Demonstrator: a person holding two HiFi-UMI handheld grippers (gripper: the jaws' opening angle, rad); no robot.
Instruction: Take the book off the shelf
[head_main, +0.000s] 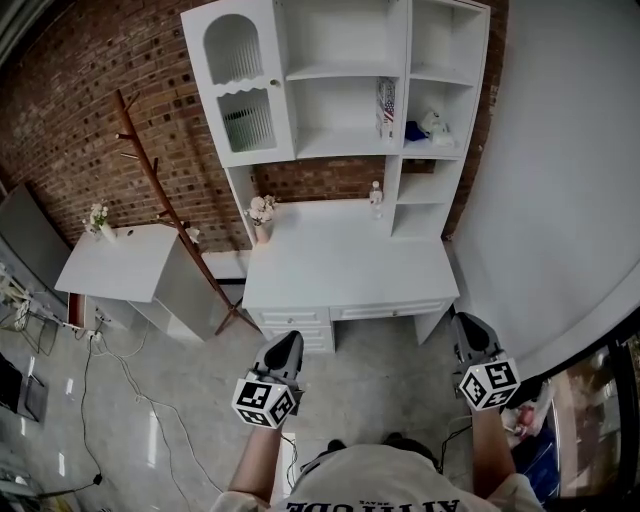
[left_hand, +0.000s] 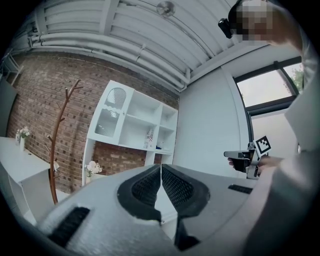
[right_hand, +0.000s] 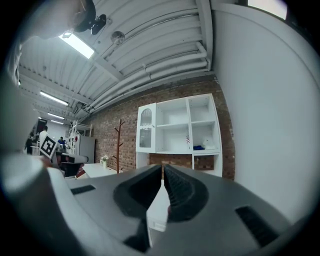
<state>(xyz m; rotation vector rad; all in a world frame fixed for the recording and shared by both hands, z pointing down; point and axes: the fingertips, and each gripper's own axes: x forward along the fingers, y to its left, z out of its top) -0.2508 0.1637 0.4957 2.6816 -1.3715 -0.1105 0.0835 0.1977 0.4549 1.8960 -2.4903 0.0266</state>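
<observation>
Head view puts the upright book (head_main: 386, 108) at eleven o'clock from my right gripper (head_main: 470, 328), seemingly nearer than my left gripper (head_main: 284, 348), both closed and empty.

The book (head_main: 386, 108) stands upright in the upper middle of the head view, tall and thin, its cover a busy print with red and blue on white. It rests on the lower board of the wide open bay of the shelf (head_main: 330, 73), at the bay's right end against the upright divider. The shelf is white, with an arched glass door at its left and narrower open compartments at its right. Both gripper views show the book small and far off, upright in that same bay.
</observation>
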